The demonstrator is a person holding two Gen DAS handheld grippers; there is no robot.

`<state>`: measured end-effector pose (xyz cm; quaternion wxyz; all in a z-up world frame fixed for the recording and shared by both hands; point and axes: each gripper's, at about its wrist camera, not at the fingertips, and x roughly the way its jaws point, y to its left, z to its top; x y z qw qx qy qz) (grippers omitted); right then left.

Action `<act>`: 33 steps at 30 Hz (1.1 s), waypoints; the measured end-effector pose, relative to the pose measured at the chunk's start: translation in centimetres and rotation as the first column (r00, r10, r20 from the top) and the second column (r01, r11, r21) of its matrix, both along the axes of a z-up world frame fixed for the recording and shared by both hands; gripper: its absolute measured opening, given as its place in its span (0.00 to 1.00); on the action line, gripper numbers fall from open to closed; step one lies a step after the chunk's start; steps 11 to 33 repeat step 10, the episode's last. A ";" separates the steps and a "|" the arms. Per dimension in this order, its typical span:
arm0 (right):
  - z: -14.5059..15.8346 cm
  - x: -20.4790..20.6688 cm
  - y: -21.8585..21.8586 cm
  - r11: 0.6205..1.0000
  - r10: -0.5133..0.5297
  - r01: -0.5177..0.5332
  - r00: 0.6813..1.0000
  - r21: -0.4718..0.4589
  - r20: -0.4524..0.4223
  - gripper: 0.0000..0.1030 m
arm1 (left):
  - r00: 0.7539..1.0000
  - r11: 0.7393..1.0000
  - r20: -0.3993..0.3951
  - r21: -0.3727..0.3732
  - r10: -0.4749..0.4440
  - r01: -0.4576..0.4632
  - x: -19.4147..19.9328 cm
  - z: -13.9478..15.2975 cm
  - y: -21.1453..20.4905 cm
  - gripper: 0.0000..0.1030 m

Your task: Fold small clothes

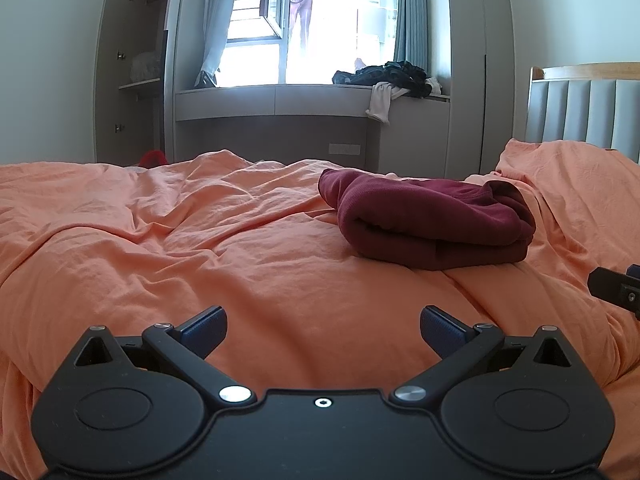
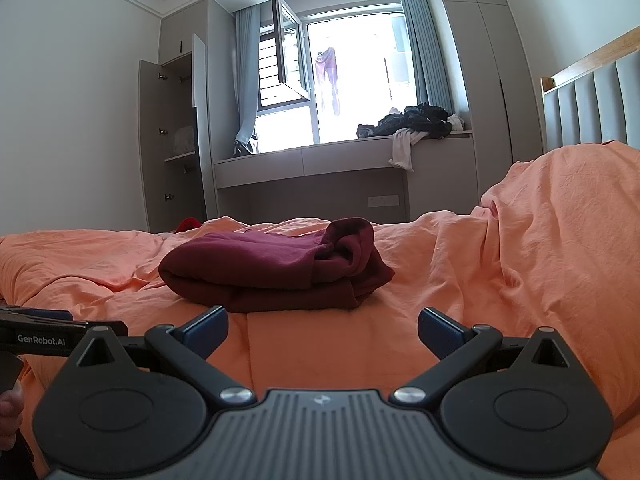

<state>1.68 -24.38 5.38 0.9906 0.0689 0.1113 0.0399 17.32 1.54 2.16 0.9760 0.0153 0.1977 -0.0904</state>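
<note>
The maroon garment (image 1: 432, 220) lies folded into a thick bundle on the orange duvet (image 1: 200, 240) of the bed, on the near side of the window bench. From my left gripper (image 1: 323, 330) it sits ahead and off to the right; from my right gripper (image 2: 323, 330) it sits ahead and slightly left, so the bundle lies between the two tools and beyond both. One rolled end, perhaps a sleeve or hood, bulges up on the headboard (image 1: 580, 108) side of the bundle, which I read as a fold that is done but not quite tidy.

Both sets of fingers stand spread wide with nothing between them, and both hover clear of the garment above bare duvet. I judge this piece finished, or nearly so: the tools are held back and empty because nothing needs pinching right now.

Beyond the garment, a heap of dark clothes (image 1: 392, 74) with a white item (image 1: 382, 102) hanging over the edge sits on the window bench (image 1: 280, 100). That may be where the next piece comes from. Something red (image 1: 154, 158) shows past the far edge of the bed, left of the garment; I cannot tell what it is.

The soft, rumpled duvet could let the bundle slump if I nudge it.
</note>
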 end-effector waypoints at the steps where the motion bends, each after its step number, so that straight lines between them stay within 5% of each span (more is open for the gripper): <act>1: 0.0 0.0 0.0 1.000 0.000 0.000 1.000 -0.001 0.000 1.00 | 1.000 1.000 0.000 0.000 0.000 0.000 0.0 0.0 0.0 1.00; 33: 0.0 0.0 0.0 1.000 0.000 0.000 1.000 -0.001 0.000 1.00 | 1.000 1.000 0.006 0.010 -0.004 0.004 -0.1 0.0 -0.1 1.00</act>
